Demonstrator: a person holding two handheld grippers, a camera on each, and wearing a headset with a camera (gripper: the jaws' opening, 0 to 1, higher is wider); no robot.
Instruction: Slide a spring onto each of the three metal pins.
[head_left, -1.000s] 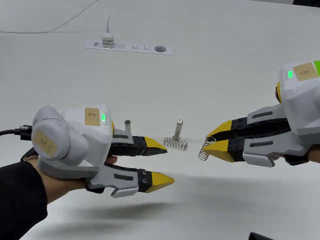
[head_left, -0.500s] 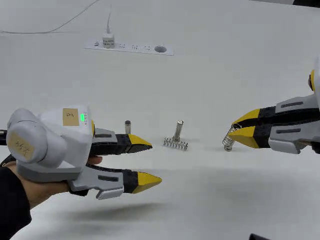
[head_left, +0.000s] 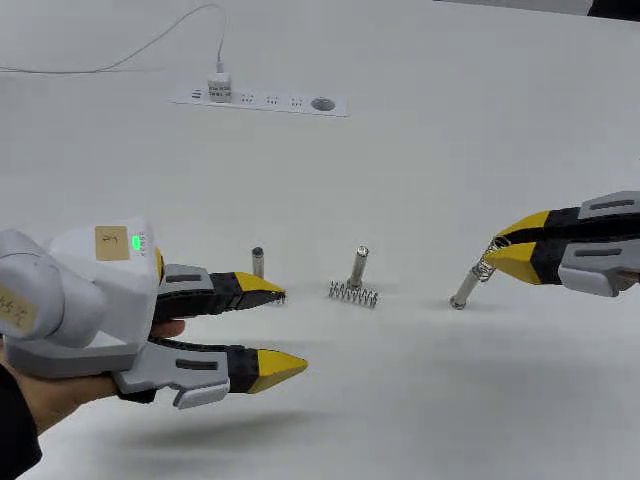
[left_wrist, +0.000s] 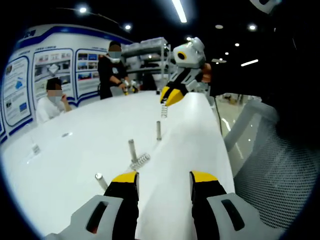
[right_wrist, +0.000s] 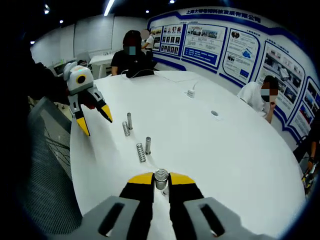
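Right tool (head_left: 497, 258), pinching spring (head_left: 484, 268), now shifted rightward onto leaning pin (head_left: 466, 290): first threading begun. Left tool (head_left: 294, 330) gaping, empty.

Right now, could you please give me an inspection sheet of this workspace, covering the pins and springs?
Surface: white table.
Job's things: left pin and middle pin upright, bare; right pin tilted, held spring at its top. Loose spring lies by the middle pin, second loose spring by the left pin.
Clutter: nothing seen.
Grippers: left gripper open, empty; right gripper shut on the held spring.
Cables: power strip with one plug and its cable.
Surroundings: seated people, wall posters.
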